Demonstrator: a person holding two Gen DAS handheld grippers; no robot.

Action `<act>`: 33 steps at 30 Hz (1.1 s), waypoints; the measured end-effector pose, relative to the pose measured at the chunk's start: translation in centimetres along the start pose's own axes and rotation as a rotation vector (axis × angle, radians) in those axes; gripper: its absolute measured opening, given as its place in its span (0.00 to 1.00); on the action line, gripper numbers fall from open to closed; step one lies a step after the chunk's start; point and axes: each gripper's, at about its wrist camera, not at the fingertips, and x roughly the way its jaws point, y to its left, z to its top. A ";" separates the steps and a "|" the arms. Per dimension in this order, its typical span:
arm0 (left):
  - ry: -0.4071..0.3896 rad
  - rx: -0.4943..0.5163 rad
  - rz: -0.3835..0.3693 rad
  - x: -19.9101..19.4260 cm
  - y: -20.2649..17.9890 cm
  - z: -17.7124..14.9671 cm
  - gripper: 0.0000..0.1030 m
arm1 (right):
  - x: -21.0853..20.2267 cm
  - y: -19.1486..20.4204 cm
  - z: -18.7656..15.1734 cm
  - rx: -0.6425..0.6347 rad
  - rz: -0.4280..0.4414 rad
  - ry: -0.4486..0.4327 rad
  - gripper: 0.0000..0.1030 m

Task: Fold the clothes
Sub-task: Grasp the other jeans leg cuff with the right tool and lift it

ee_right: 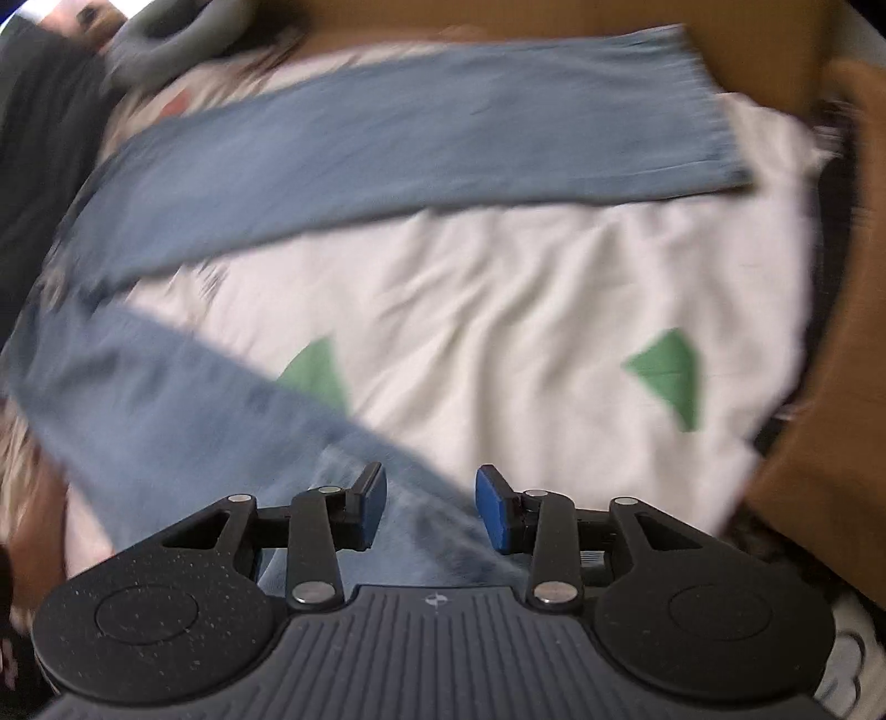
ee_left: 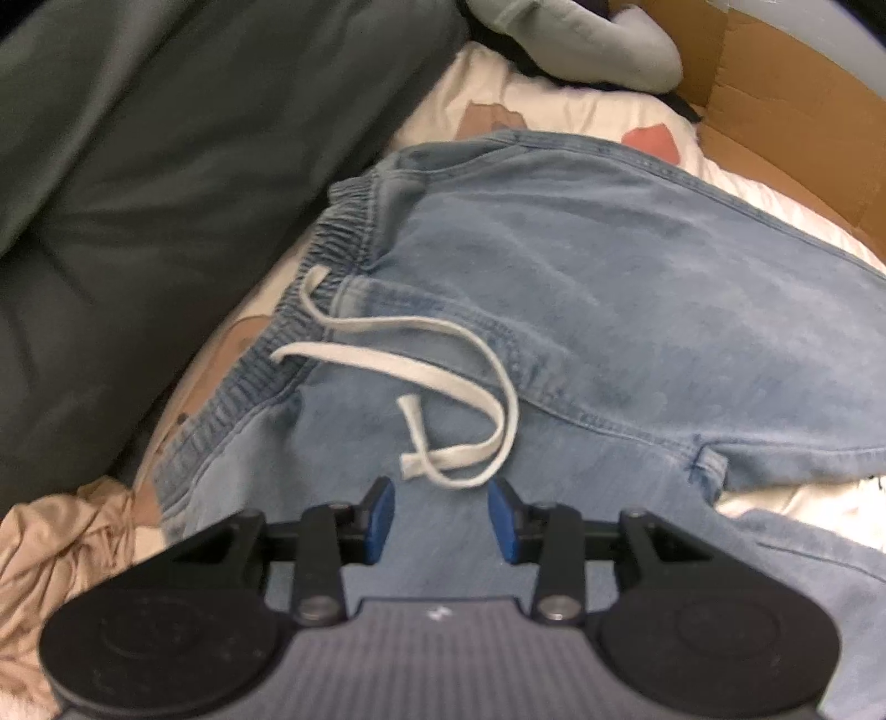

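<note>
Light-blue denim drawstring pants (ee_left: 637,288) lie spread on a bed covered w/ a white sheet (ee_right: 498,288) printed w/ green triangles (ee_right: 667,376) and reddish shapes.

Left wrist view: left tool (ee_left: 441,515) hovers over the pants' front, just below the waistband. Blue pads are apart, nothing between them, only denim underneath. The elastic waistband (ee_left: 332,243) runs diagonally at left-center; a white drawstring (ee_left: 443,387) loops loose across the fabric, its end just ahead of the tool's tips. The waistband edge sits close to a dark grey-green cushion or blanket (ee_left: 138,194) that fills the left side, w/ only a thin strip of sheet between. Beige crumpled fabric (ee_left: 61,543) lies at lower left, touching the pants' corner. A grey-green garment (ee_left: 581,39) is bunched at top, beyond the pants. Brown cardboard (ee_left: 775,99) lines the top-right edge of the bed.

Right wrist view (blurred): right tool (ee_right: 432,507) is above the near pant leg (ee_right: 166,399), pads apart, not pressing on anything. The two legs splay in a V: far leg (ee_right: 415,144) stretches across the top, its hem near the cardboard (ee_right: 803,50) at upper right; near leg crosses from left under the tool. Between the legs is a broad stretch of open sheet. Brown cardboard (ee_right: 830,443) also borders the right side, close to the sheet's edge.
</note>
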 end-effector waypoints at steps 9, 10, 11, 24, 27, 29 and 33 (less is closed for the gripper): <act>-0.055 0.138 0.020 -3.8 0.6 -1.8 0.39 | 2.8 -0.2 -0.5 -0.153 0.066 0.100 0.57; -0.053 0.150 0.027 -4.5 0.6 -1.9 0.39 | 2.8 0.0 -0.5 -0.164 0.077 0.107 0.57; -0.052 0.172 0.034 -5.3 0.6 -1.9 0.39 | 2.7 0.1 -0.5 -0.175 0.088 0.115 0.56; -0.105 0.130 0.025 -13.8 2.5 0.6 0.40 | -2.7 0.5 -1.7 -0.287 0.111 0.138 0.13; -0.129 0.116 0.027 -15.8 2.7 1.5 0.40 | -4.8 -0.2 -2.9 -0.281 0.115 0.105 0.11; -0.142 0.127 0.031 -16.7 2.5 1.8 0.40 | -6.0 -0.6 -4.3 -0.269 0.126 0.074 0.11; -0.144 0.145 0.042 -18.0 2.3 1.6 0.40 | -7.3 -1.5 -7.6 -0.245 0.139 0.028 0.11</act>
